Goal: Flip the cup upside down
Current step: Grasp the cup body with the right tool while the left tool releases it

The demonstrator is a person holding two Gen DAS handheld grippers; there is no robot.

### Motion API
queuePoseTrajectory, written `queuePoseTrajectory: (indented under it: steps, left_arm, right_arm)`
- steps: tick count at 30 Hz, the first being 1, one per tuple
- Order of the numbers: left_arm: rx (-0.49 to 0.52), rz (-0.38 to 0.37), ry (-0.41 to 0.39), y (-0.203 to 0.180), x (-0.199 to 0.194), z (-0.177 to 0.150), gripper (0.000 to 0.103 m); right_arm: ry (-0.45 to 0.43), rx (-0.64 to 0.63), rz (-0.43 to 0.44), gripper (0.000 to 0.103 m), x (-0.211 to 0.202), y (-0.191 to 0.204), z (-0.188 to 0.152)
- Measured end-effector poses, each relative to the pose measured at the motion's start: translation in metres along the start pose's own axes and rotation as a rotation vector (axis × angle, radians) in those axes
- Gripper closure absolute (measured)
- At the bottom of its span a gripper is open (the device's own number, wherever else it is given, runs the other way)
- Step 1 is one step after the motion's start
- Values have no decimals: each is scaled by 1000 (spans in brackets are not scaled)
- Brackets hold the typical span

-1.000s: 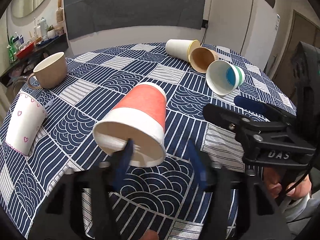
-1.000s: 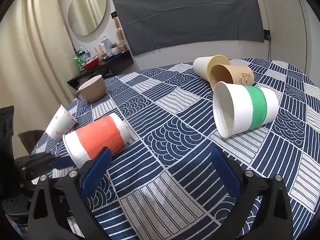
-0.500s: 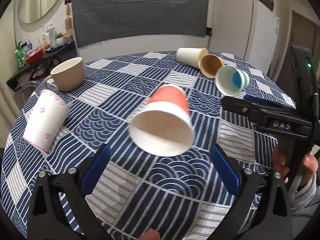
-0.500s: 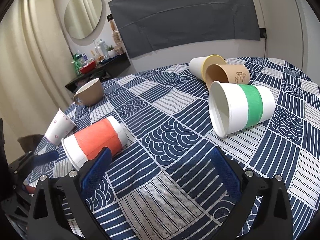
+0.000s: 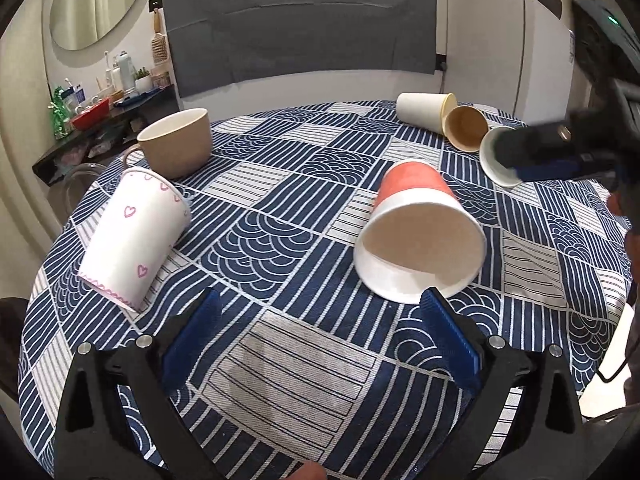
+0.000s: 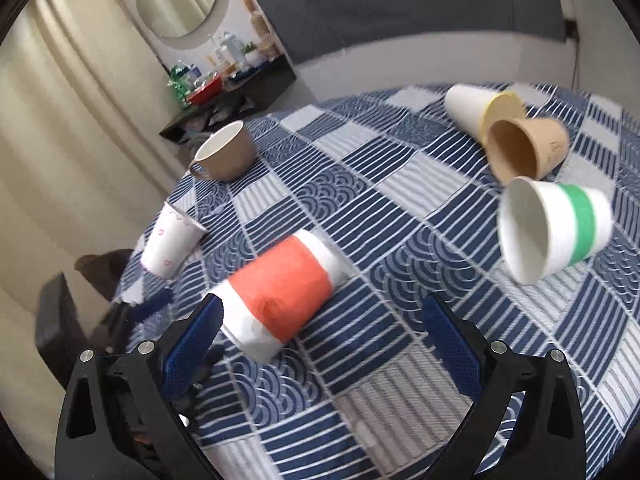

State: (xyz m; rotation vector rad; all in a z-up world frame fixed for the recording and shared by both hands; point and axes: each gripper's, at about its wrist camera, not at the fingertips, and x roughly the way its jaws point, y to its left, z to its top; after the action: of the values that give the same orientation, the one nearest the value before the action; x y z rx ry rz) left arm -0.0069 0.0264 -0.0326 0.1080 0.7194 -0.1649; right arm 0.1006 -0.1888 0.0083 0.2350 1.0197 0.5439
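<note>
An orange and white paper cup (image 5: pixel 416 236) lies on its side on the blue patterned tablecloth (image 5: pixel 288 360), its mouth facing my left gripper (image 5: pixel 320 308). That gripper is open and empty, just in front of the cup. In the right wrist view the same cup (image 6: pixel 280 292) lies between the tips of my right gripper (image 6: pixel 320 316), which is open and empty above the table. The right gripper also shows blurred at the right of the left wrist view (image 5: pixel 560 160).
A white cup with pink hearts (image 5: pixel 136 236) stands upside down at the left. A tan mug (image 5: pixel 176 144) stands upright behind it. A white cup with a green band (image 6: pixel 556 228), a brown cup (image 6: pixel 528 148) and a white and yellow cup (image 6: pixel 476 108) lie on their sides at the far right.
My left gripper let go of the orange cup, opened wide and drew back and left. The cup now lies on its side. My right gripper swung left towards the orange cup.
</note>
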Motion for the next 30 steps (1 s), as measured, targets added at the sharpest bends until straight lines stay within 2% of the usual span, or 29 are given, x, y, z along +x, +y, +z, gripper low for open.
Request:
queuePoseTrajectory:
  steps: [3,8,10,18,21,24,26,30]
  left_arm:
    - [9,-14,5,-3,2,0,6]
    - [3,-33,2,-2,2,0,6]
    - [3,-43,-6,-1,1,0,6]
    - [-17,-62,-15,3,0,-1,6]
    - [-17,-70,-17,4,0,0,6]
    - [-20,-67,-16,4,0,-1,6]
    - [-17,-69,-15,4,0,-1,6]
    - [-8,-69,-12,3,0,-1,6]
  right_arm:
    - [101,82,64,8,17,-3,16]
    - [214,176,117,8,41,-1,28]
    - [250,184,113,8,49,0,30]
    - [307,236,78,8,74,3,33]
    - [317,212,71,9,78,9,35]
    - [342,197,72,41,86,12,37]
    - [367,219,103,41,91,9,36]
    - [350,187,92,43,89,13,36]
